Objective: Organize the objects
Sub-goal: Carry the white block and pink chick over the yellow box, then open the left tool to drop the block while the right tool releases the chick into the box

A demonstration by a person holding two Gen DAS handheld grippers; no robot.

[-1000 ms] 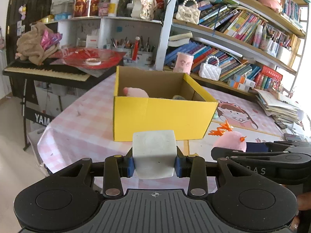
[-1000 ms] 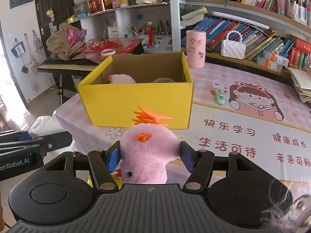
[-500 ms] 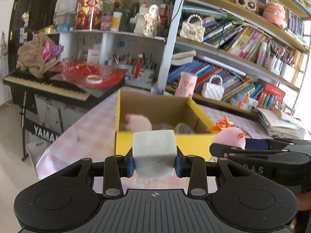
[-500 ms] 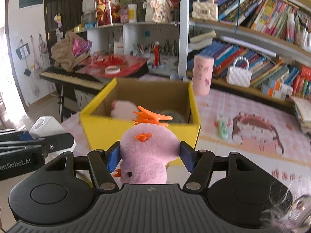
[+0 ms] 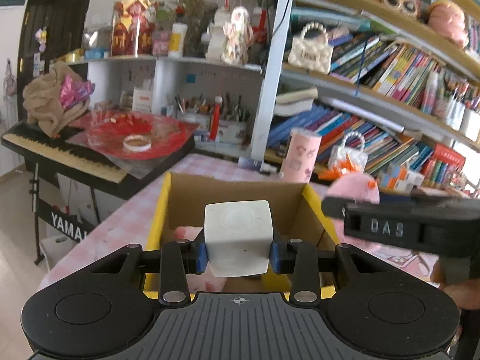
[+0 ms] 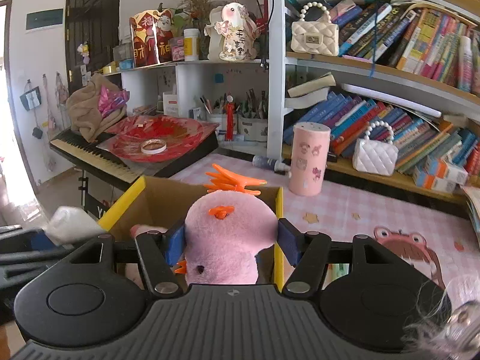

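My left gripper [image 5: 239, 256] is shut on a white cube [image 5: 238, 237] and hangs over the near part of the open yellow cardboard box [image 5: 156, 210]. A pink soft item [image 5: 184, 233] lies inside the box, partly hidden behind the cube. My right gripper [image 6: 229, 244] is shut on a pink plush bird [image 6: 229, 234] with an orange crest, above the box [image 6: 126, 201] near its right wall. From the left wrist view the right gripper [image 5: 399, 225] and the plush [image 5: 354, 190] show at the right. In the right wrist view the white cube [image 6: 70, 222] appears blurred at the left.
The box stands on a table with a pink checked cloth [image 6: 360, 207]. A pink cylinder [image 6: 309, 159] stands behind the box, and a white quilted bag [image 6: 375, 156] sits on the low bookshelf. A keyboard [image 5: 60, 153] with red wrapping stands to the left. A hand [image 5: 459, 288] holds the right gripper.
Both grippers have moved forward toward the box and slightly up, each still holding its object. They now hang over the box opening instead of in front of its yellow wall.
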